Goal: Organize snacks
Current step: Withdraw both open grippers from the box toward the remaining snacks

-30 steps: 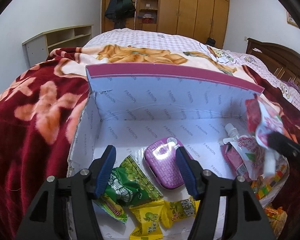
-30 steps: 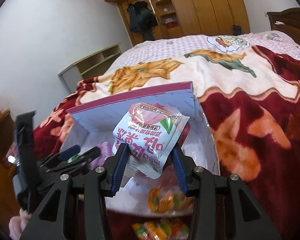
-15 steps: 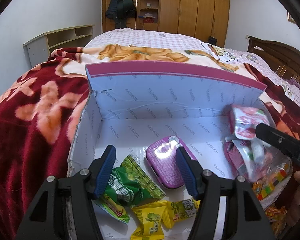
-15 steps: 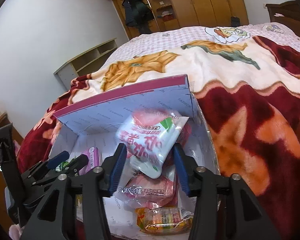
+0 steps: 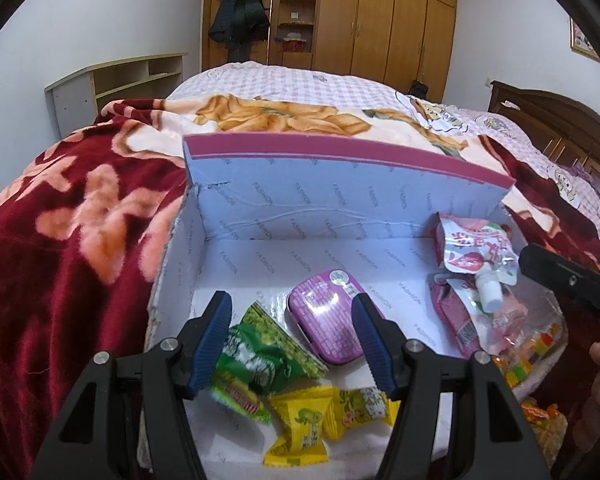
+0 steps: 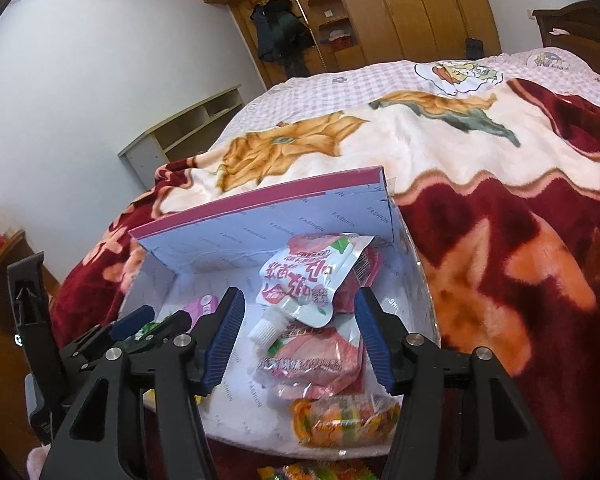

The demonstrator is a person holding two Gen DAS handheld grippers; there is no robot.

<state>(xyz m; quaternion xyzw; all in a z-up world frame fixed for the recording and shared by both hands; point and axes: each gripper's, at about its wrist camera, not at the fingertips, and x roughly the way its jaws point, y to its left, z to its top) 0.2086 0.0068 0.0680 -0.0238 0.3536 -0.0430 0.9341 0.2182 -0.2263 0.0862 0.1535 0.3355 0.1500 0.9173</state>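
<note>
The right gripper (image 6: 298,338) is spread wide with nothing between its pads — the white spouted pouch (image 6: 312,278) lies just beyond the tips, free of both fingers, cap toward the camera, resting on a pink pouch (image 6: 320,364) against the box's right wall. Nearer, a clear bag of orange gummies (image 6: 346,420) sits at the near right rim.

The left gripper (image 5: 292,338) is likewise wide open and holds nothing, hovering over the near left part of the open box (image 5: 300,212). Beneath its tips lie a green candy packet (image 5: 260,360) and a purple tin (image 5: 324,324), with two yellow candy packets (image 5: 300,424) at the near edge.

The middle and far floor of the box is bare — open room between the tin and the pouches. The far flap stands upright; the left wall is low. The box rests on a red floral blanket (image 5: 60,240).
</note>
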